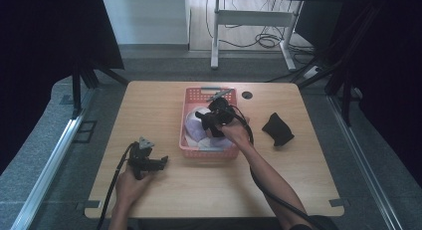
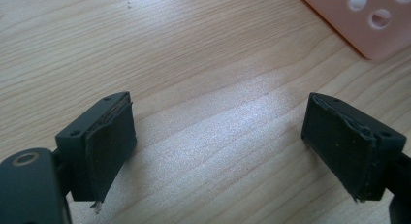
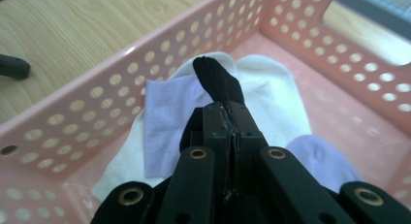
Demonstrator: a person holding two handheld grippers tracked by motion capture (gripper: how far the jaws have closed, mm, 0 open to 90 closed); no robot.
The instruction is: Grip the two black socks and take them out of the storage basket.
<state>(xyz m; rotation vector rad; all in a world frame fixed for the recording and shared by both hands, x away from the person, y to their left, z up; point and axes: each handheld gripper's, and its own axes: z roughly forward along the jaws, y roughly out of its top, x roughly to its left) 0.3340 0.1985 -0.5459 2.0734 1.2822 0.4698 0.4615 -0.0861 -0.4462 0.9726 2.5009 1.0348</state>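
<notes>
right gripper [image 3: 228, 112] sits over the pink basket [image 1: 188, 98], jaws pressed together on a black sock [image 3: 219, 83]. in the right gripper view the sock's free end sticks out beyond the jaw tips and the rest of the fabric bunches below them. the sock is inside the basket, above a white sock [image 3: 271, 95] with lavender patches that lies on the basket floor. in the high view the right gripper [image 1: 211, 121] is over the middle of the basket, the person's right hand [image 1: 235, 132] on its near side, cable trailing back along the forearm.

a second black sock [image 1: 277, 130] lies crumpled on the wooden table [image 1: 149, 100], to the right of the basket and clear of it.

left gripper [image 2: 218, 146] rests low over bare table near the front left, held by the left hand [image 1: 130, 182]. its jaws stand wide apart with nothing between them; wood grain shows in the gap. a corner of the perforated basket appears at the upper right of the left gripper view, well apart from the jaws. in the high view the left gripper [image 1: 161, 163] points toward the basket's near left corner without touching it.
</notes>
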